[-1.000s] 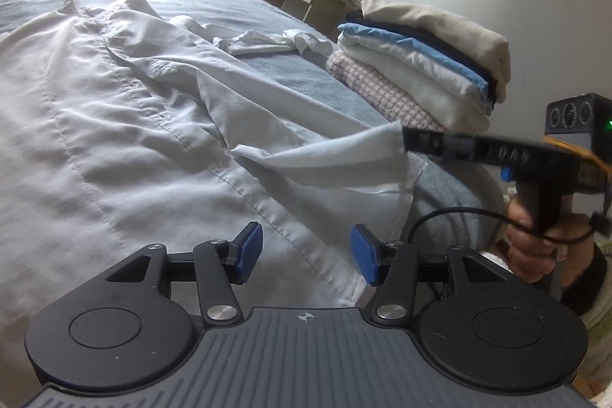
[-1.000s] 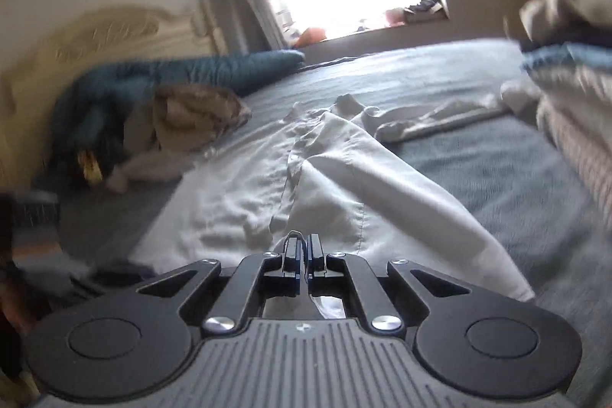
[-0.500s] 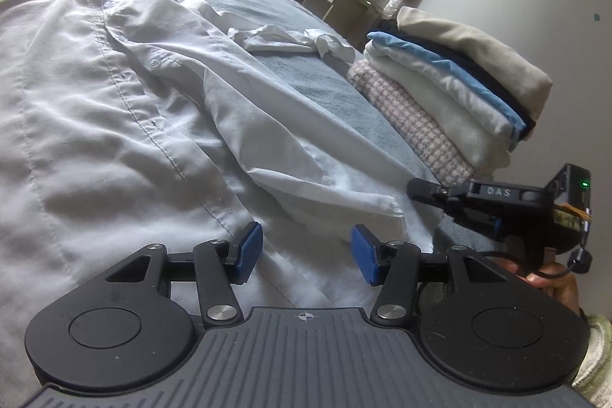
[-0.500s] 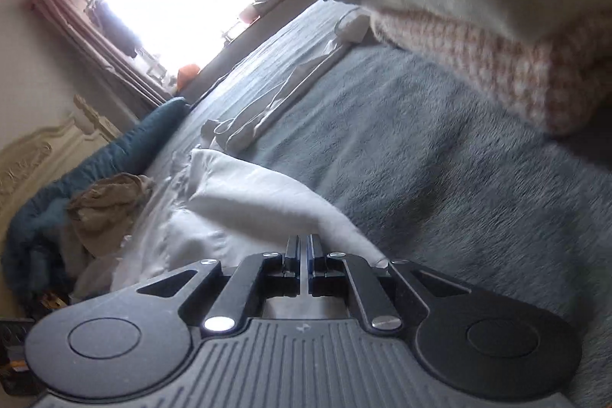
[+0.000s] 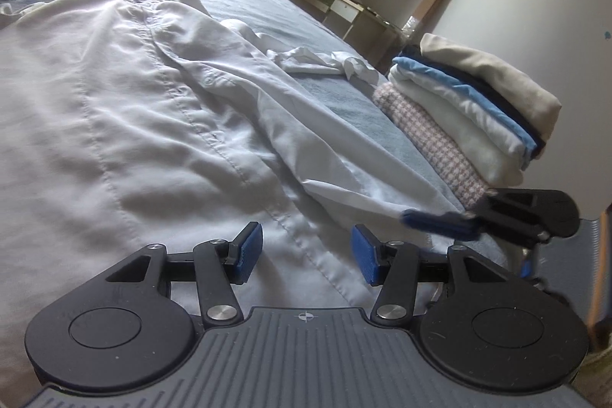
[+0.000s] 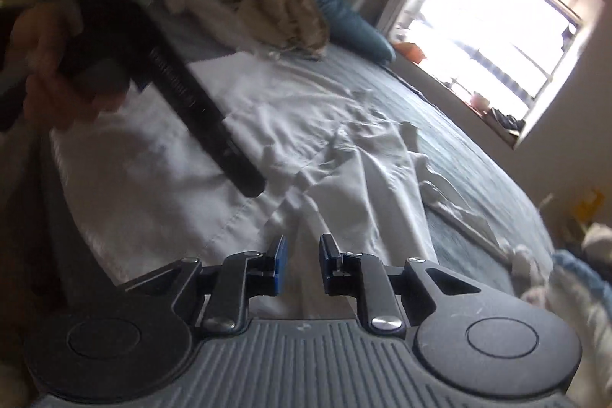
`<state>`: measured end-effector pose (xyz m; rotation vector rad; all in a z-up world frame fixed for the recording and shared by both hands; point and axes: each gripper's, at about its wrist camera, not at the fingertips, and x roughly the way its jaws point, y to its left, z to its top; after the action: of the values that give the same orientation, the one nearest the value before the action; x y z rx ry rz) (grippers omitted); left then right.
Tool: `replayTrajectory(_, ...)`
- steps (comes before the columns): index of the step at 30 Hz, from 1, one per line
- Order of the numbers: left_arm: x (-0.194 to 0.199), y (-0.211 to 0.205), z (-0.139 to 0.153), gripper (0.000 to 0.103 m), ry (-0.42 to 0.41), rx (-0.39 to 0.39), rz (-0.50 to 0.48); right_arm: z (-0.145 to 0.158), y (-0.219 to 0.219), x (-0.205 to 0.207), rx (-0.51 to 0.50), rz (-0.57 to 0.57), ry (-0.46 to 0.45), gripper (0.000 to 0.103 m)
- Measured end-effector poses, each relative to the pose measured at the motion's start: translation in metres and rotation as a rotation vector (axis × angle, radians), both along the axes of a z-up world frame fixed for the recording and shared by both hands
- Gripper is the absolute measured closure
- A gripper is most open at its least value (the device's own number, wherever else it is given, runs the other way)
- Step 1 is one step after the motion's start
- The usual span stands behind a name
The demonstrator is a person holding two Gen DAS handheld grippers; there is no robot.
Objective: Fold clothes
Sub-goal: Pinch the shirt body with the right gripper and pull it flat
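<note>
The shirt [image 5: 153, 125] looks thin, limp and light; pinch its hem corner at 5 o'clock. Left gripper [image 5: 302, 257] and right gripper [image 6: 302, 264] gape, both empty.

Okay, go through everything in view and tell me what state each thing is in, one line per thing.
Left gripper: open, holding nothing, low over the shirt.
Right gripper: open, empty, over the shirt's edge.
White button-up shirt: unfolded, spread flat on the bed, wrinkled, one side flap turned over.
Stack of folded clothes: folded, piled at the bed's edge.
Grey-blue bed cover: laid flat under the shirt.
Beige crumpled garment: unfolded, heaped near the pillow.
</note>
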<state>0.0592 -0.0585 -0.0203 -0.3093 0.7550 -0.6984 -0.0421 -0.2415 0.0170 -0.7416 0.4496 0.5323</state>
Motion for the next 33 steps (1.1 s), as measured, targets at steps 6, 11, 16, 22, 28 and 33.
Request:
replayTrajectory(6,-0.001,0.007,-0.001,0.051,-0.002,-0.019,-0.006,-0.021,0.014,0.029,-0.125,-0.004,0.038,0.083)
replayTrajectory(11,0.001,0.005,-0.003,0.051,-0.008,-0.017,-0.025,-0.007,-0.012,0.05,0.055,-0.13,0.145,0.086)
replayTrajectory(16,0.003,0.005,-0.007,0.051,0.005,-0.02,-0.025,0.004,-0.053,0.072,0.359,-0.261,0.314,0.096)
replayTrajectory(22,0.006,0.007,-0.008,0.051,0.012,-0.017,-0.018,0.024,-0.119,0.087,0.834,-0.387,0.477,0.103)
replayTrajectory(28,0.008,0.007,-0.009,0.051,0.015,-0.015,-0.013,0.032,-0.077,0.063,0.514,-0.231,0.296,0.099)
replayTrajectory(33,0.009,0.008,-0.01,0.051,0.003,-0.004,-0.001,0.031,-0.024,0.054,0.28,-0.125,0.156,0.084)
